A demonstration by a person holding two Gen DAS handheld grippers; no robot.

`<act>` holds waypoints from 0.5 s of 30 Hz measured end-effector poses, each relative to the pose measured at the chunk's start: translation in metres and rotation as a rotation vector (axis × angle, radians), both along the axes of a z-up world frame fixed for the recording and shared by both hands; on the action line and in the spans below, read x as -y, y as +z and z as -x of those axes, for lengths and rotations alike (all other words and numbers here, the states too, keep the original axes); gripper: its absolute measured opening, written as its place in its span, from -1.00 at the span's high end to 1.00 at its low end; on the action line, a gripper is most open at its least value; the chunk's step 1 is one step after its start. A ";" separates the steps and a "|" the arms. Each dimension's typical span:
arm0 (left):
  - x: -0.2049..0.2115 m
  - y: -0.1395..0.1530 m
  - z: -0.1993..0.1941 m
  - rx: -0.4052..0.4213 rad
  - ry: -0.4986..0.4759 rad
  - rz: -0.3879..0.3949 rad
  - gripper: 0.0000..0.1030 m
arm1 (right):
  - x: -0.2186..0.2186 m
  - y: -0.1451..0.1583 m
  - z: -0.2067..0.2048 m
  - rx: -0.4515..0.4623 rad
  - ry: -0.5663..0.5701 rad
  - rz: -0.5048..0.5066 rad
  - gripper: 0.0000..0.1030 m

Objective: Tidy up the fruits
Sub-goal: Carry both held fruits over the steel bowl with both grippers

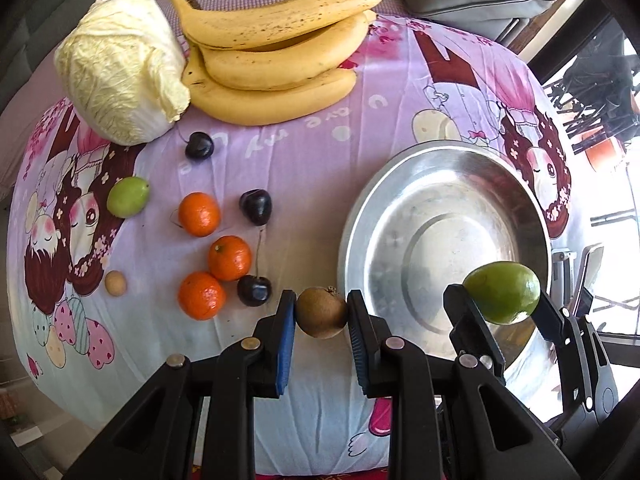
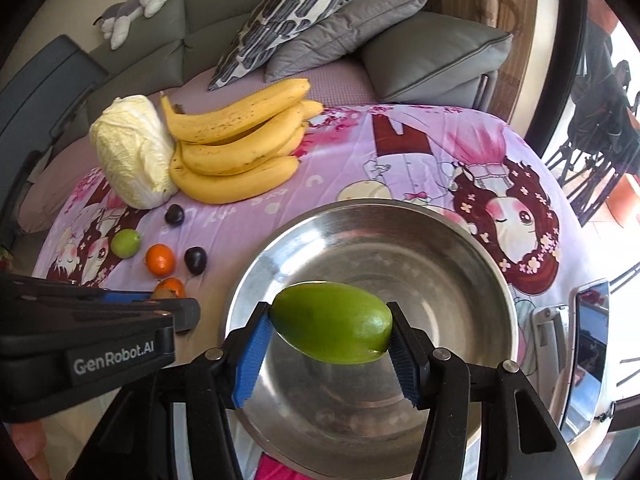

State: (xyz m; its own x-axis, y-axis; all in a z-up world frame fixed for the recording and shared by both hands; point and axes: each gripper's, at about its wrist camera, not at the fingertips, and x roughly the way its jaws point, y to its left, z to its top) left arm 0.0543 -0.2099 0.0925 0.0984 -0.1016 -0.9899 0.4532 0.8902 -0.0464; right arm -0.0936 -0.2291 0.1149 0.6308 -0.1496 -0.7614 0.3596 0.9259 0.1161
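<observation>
My left gripper (image 1: 322, 314) is shut on a small brown kiwi (image 1: 322, 312), held above the cloth just left of the steel bowl (image 1: 400, 184). My right gripper (image 2: 330, 328) is shut on a large green mango (image 2: 332, 322), which hangs over the steel bowl (image 2: 460, 248); the same green mango (image 1: 502, 292) shows in the left wrist view. Loose on the cloth lie three oranges (image 1: 229, 258), three dark cherries (image 1: 256, 206), a small green fruit (image 1: 128, 197) and a tiny tan fruit (image 1: 115, 283). The bowl holds no fruit.
A bunch of bananas (image 1: 276, 56) and a pale cabbage (image 1: 120, 68) sit at the far side of the cartoon-printed tablecloth (image 1: 300, 152). A grey sofa with cushions (image 2: 344, 36) stands behind the table. A shiny metal object (image 2: 588, 356) is by the table's right edge.
</observation>
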 end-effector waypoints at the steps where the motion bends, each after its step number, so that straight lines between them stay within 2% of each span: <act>1: 0.007 -0.001 0.000 0.000 -0.007 0.002 0.48 | 0.006 -0.001 0.001 -0.003 -0.015 -0.006 -0.15; 15: 0.055 -0.011 -0.007 -0.015 -0.053 0.028 0.48 | 0.068 -0.020 0.015 -0.061 -0.185 -0.029 -0.15</act>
State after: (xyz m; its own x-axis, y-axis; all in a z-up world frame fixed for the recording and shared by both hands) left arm 0.0614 -0.2649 0.0812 0.0773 -0.1338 -0.9880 0.4986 0.8633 -0.0779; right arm -0.1090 -0.2975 0.0950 0.5473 -0.2360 -0.8030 0.5303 0.8400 0.1146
